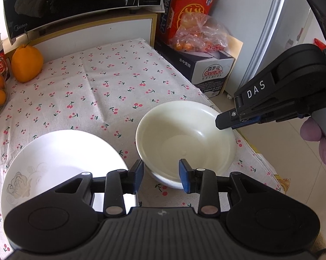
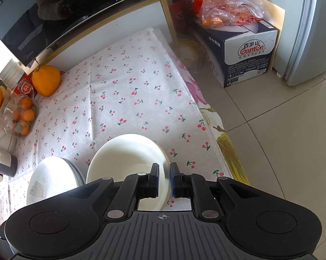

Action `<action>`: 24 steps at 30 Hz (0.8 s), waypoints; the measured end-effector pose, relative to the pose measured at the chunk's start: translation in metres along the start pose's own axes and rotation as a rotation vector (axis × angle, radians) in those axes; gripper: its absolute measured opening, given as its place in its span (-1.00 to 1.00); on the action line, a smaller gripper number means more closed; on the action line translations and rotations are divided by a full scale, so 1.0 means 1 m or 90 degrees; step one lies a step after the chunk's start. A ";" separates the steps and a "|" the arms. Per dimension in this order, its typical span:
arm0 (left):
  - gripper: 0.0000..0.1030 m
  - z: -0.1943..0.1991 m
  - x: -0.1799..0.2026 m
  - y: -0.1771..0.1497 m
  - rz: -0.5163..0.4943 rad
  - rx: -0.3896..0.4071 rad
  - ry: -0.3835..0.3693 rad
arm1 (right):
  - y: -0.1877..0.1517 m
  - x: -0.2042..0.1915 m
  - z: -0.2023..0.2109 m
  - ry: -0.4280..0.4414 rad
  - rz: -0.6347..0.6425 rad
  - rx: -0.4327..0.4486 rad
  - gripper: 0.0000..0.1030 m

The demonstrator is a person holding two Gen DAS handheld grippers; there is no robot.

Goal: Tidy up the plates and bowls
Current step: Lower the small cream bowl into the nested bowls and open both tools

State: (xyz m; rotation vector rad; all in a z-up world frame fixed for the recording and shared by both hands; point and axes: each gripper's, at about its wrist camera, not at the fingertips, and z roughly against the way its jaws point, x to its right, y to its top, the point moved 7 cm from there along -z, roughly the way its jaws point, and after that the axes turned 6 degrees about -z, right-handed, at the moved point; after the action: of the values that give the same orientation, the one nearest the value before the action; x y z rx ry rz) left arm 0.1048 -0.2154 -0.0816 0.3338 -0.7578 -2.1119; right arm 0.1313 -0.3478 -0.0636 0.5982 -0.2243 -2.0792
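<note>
The right gripper [image 2: 163,178] is clamped on the right rim of the cream bowl [image 1: 185,139] on the cherry-print cloth [image 1: 110,82], while the left gripper [image 1: 160,176], jaws parted and empty, straddles its near rim, the floral plate [image 1: 54,164] just left.

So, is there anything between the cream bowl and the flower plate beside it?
Nothing visible. Only bare cherry-print cloth lies between the cream bowl, pinched at its rim by the right gripper, and the flower plate.
</note>
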 end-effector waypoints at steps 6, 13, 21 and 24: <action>-0.35 0.000 0.000 0.000 -0.001 0.001 0.000 | 0.000 0.000 0.000 -0.001 -0.001 0.000 -0.75; 0.02 0.006 0.003 0.003 -0.026 0.018 -0.009 | -0.001 0.002 0.000 0.003 -0.005 -0.001 -0.55; 0.74 0.014 0.011 0.004 -0.128 0.063 0.007 | 0.004 0.004 0.008 0.032 -0.004 0.022 0.19; 0.94 0.017 0.016 0.003 -0.184 0.093 0.000 | 0.003 0.005 0.010 0.047 0.010 0.033 0.38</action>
State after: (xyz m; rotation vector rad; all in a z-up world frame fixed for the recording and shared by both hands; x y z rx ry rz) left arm 0.0889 -0.2230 -0.0657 0.5507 -0.9105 -2.3297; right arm 0.1266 -0.3543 -0.0558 0.7017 -0.2399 -2.0370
